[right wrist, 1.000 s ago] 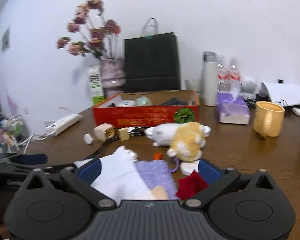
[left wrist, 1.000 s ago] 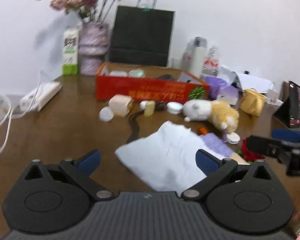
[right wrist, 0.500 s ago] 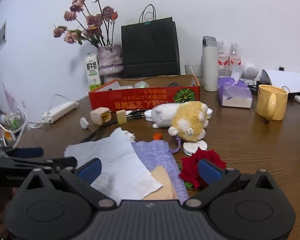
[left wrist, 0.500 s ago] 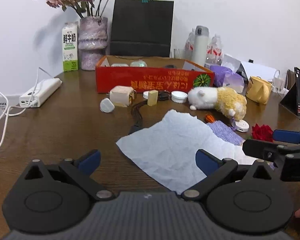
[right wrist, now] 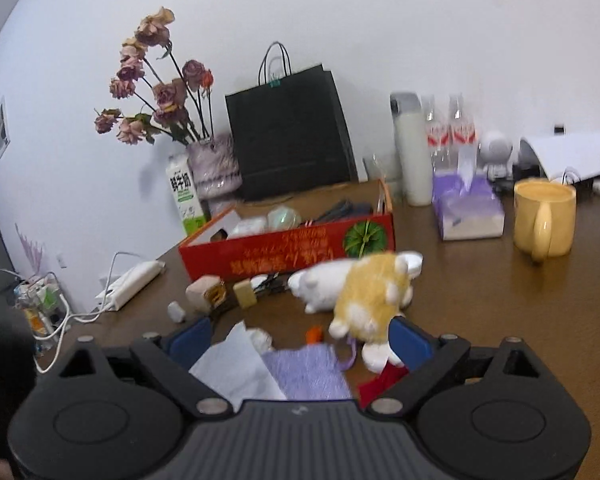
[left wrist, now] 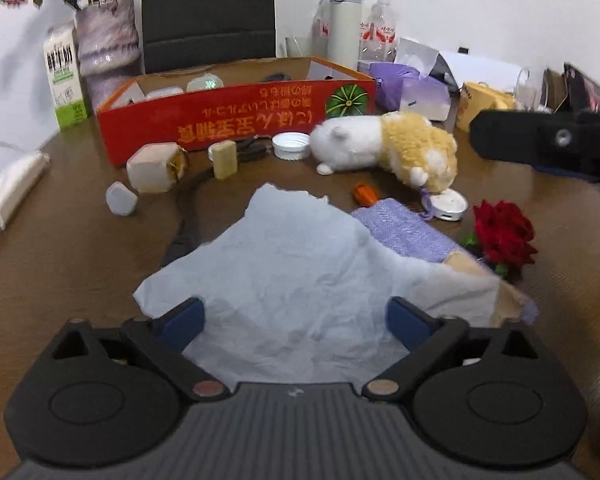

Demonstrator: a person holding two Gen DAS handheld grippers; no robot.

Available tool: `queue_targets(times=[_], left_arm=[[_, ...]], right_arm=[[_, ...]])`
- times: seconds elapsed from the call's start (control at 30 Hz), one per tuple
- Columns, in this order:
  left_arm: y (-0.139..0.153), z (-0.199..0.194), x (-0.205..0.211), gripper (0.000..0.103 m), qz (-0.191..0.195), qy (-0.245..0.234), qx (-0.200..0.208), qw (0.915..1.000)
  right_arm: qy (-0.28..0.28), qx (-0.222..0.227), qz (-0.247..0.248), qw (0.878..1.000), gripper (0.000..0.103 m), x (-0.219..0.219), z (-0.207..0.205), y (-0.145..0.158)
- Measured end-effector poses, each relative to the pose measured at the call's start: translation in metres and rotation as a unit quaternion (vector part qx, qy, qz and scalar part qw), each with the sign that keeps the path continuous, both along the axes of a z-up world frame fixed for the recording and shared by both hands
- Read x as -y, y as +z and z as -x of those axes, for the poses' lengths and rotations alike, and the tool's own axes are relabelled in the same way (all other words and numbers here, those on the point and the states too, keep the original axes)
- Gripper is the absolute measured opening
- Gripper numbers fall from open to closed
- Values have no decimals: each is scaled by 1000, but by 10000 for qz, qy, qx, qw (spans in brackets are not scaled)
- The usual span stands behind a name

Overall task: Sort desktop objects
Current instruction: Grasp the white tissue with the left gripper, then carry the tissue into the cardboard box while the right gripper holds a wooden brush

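My left gripper point(left wrist: 294, 320) hovers low over a crumpled white tissue point(left wrist: 300, 276). Its jaws are wide and closing, with the tissue below and between them and no pad pressing on it. Beside the tissue lie a purple cloth point(left wrist: 404, 232) and a red rose point(left wrist: 504, 236). My right gripper point(right wrist: 300, 340) is also wide and closing. It points at the white-and-yellow plush toy point(right wrist: 364, 292), whose lower end shows between the fingers, untouched. One black finger of the right gripper point(left wrist: 540, 140) crosses the right of the left wrist view. The open red box point(left wrist: 236, 120) stands behind.
In front of the box lie a charger cube point(left wrist: 154, 168), a white plug point(left wrist: 121, 199), an eraser-like block point(left wrist: 224, 154), a white cap point(left wrist: 290, 145) and a round white device point(left wrist: 448, 204). A yellow mug point(right wrist: 544, 220), tissue box point(right wrist: 468, 212), thermos point(right wrist: 410, 152), black bag point(right wrist: 288, 132) and flower vase point(right wrist: 214, 168) stand further back.
My left gripper has moved forward and down over the tissue. My right gripper has rolled and come closer to the plush toy. Both pairs of fingers stand slightly narrower.
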State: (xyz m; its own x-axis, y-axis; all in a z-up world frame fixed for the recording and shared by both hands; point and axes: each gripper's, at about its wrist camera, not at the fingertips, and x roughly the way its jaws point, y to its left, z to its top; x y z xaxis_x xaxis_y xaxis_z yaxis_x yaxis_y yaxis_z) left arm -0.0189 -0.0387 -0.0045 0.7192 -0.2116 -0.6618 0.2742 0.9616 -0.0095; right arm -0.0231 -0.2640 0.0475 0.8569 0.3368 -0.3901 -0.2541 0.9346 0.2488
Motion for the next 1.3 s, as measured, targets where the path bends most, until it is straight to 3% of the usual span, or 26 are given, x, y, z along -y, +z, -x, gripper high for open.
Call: queue_targets(times=[0.03, 0.1, 0.13, 0.2, 0.23, 0.33, 0.43, 0.7, 0.73, 0.77, 0.83, 0.87, 0.97, 1.3], left_arm=[[1, 2, -2, 85, -2, 5, 36, 10000], [3, 4, -7, 60, 32, 40, 68, 10000], [5, 4, -10, 53, 45, 54, 64, 10000], [9, 3, -18, 21, 153, 102, -21, 9998], [12, 1, -22, 18, 267, 102, -122, 9995], [23, 4, -44, 15, 818, 119, -130, 9965], [33, 11, -59, 14, 955, 224, 122, 9951], [56, 27, -98, 11, 1042, 680, 575, 9906], [56, 28, -100, 11, 1048, 694, 584, 9904], [56, 29, -101, 11, 1060, 703, 568, 9903], [54, 31, -101, 11, 1094, 684, 497, 9904], [54, 33, -100, 11, 1107, 649, 499, 9905], [56, 41, -96, 12, 1033, 531, 618, 9913], [67, 67, -70, 9, 1095, 75, 834, 9905]], right_arm=[[41, -62, -33, 10000, 95, 0, -2, -2], [104, -206, -7, 9997, 95, -3, -4, -9], [125, -247, 60, 9996, 95, -6, -5, -11], [134, -244, 223, 9994, 95, -13, -3, -15], [155, -238, 288, 9992, 95, -16, -2, -15], [380, -280, 502, 9976, 95, -26, 1, -16], [674, -312, 779, 9942, 93, -43, 5, -20], [987, -705, 1780, 9765, 46, -86, 14, -41], [953, -635, 1781, 9773, 45, -87, 15, -43], [942, -604, 1799, 9773, 39, -89, 17, -44], [831, -575, 1886, 9768, 12, -92, 18, -42], [756, -559, 1904, 9772, 7, -91, 20, -41], [797, -564, 1754, 9796, 7, -85, 25, -32], [591, 101, 1380, 9886, 7, -68, 51, 15]])
